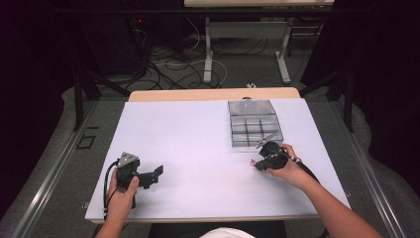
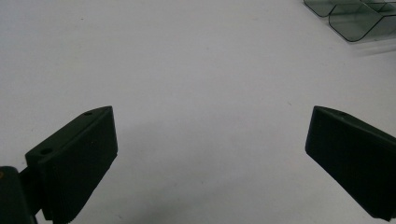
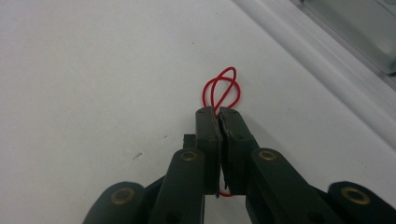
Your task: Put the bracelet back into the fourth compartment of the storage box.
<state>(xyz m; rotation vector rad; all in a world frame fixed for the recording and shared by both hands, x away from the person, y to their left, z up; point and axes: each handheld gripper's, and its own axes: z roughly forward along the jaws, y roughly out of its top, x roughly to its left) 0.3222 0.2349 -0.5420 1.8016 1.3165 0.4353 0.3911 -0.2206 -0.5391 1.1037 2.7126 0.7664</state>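
A thin red rubber band [image 3: 222,88] lies looped on the white table sheet, and my right gripper [image 3: 218,112] is shut on it, its loops sticking out past the jaw tips. From above, the right gripper [image 1: 258,164] sits just in front of the clear compartment box [image 1: 255,130], with a speck of the red band [image 1: 253,161] at its tip. My left gripper [image 1: 159,171] rests at the near left of the table, held in a hand. Its jaws stand wide apart over bare white sheet [image 2: 201,93], with nothing between its black pads [image 2: 84,154].
The clear compartment box's corner [image 2: 355,18] shows at the top right of the left gripper view; its rim [image 3: 336,37] runs beside the right gripper. The white sheet [image 1: 198,139] covers the wooden table. Cables and table legs lie on the floor beyond.
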